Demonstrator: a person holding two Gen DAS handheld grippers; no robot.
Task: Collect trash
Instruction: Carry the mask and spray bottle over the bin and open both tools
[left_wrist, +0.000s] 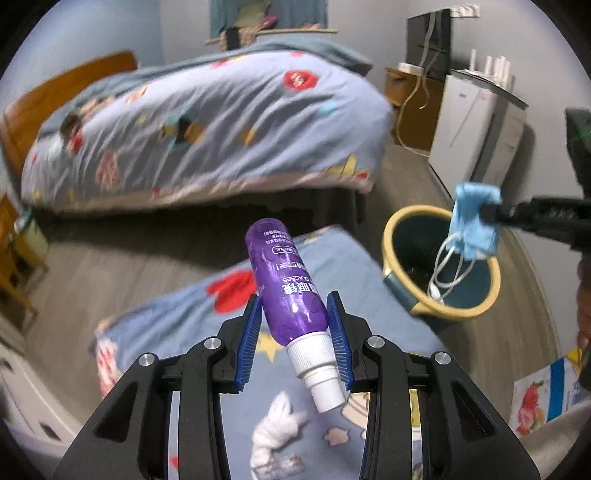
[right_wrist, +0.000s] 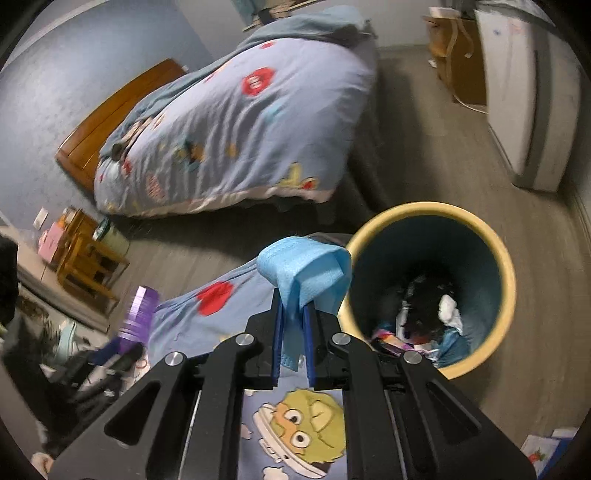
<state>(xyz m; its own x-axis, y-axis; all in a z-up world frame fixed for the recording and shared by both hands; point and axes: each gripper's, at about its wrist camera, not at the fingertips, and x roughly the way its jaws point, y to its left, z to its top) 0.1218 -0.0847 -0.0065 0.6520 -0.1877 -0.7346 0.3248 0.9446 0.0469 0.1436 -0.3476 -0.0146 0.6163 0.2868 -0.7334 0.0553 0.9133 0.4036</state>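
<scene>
Two grips: bottle, mask between jaws

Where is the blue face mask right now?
The blue face mask is pinched in the right gripper, held up beside the rim of the yellow bin, to the right of the purple bottle.
</scene>
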